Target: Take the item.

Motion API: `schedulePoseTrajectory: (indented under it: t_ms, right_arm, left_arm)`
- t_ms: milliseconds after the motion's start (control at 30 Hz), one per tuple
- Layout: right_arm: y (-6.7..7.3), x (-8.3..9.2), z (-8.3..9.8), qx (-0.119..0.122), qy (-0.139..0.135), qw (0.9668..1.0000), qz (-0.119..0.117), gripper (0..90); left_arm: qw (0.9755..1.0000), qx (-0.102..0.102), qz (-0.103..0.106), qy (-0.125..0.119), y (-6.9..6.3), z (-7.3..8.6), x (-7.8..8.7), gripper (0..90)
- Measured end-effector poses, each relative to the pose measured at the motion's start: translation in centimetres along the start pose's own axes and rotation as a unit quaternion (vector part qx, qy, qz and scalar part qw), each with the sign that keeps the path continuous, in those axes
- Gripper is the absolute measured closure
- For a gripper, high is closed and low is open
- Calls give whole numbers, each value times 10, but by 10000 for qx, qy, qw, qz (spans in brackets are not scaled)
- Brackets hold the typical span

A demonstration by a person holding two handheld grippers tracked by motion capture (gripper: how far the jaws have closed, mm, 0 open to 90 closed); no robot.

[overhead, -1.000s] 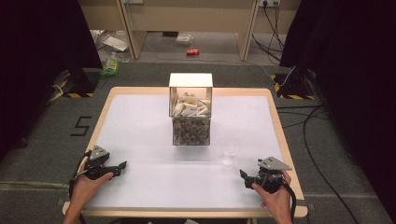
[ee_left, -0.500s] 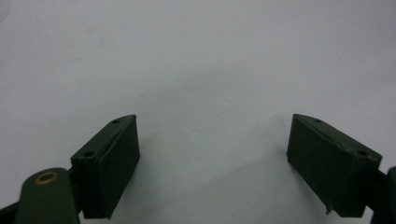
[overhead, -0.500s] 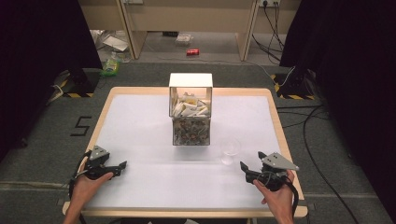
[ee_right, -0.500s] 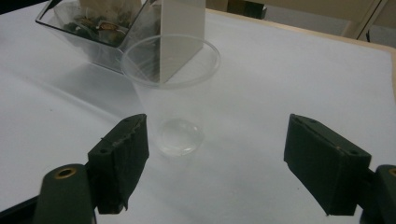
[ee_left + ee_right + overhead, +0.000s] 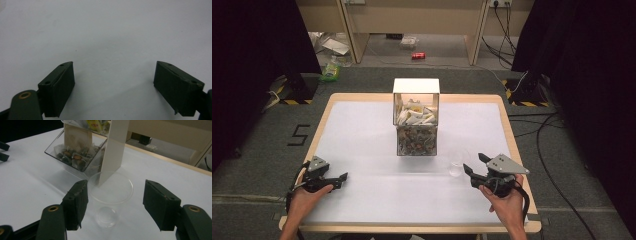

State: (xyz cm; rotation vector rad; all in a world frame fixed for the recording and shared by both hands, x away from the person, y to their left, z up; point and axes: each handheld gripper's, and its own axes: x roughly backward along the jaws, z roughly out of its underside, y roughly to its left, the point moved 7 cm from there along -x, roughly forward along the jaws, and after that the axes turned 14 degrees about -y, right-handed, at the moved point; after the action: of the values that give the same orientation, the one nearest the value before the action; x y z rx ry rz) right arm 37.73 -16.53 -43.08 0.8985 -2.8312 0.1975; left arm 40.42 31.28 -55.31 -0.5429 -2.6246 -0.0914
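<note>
A clear plastic cup (image 5: 456, 162) (image 5: 111, 195) stands upright and empty on the white table (image 5: 362, 130), just right of a clear two-tier dispenser box (image 5: 416, 120) (image 5: 80, 152) that holds tea bags and packets. My right gripper (image 5: 473, 164) (image 5: 115, 188) is open, its black jaws on either side of the cup's near rim without touching it. My left gripper (image 5: 339, 178) (image 5: 115, 68) is open near the table's front left, low over bare white surface, with nothing between its jaws.
The dispenser's white side panel (image 5: 113, 150) rises right behind the cup. The table's wooden edge (image 5: 517, 150) runs close to the right hand. Cables and litter lie on the floor beyond the table.
My right gripper has moved forward and slightly left, up to the cup, so its jaws now flank it. The left gripper has stayed put.
</note>
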Motion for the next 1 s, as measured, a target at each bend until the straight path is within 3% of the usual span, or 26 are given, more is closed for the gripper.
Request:
schedulePoseTrajectory:
  t_ms: [400,1000]
  right_arm:
    - [6,-13,-35,189,-253,9994,-128,453]
    - [16,-38,-73,167,-510,9981,-311,499]
  left_arm:
    - [10000,-3,-8,-5,0,0,0,161]
    - [10000,-2,-7,-5,0,0,0,161]
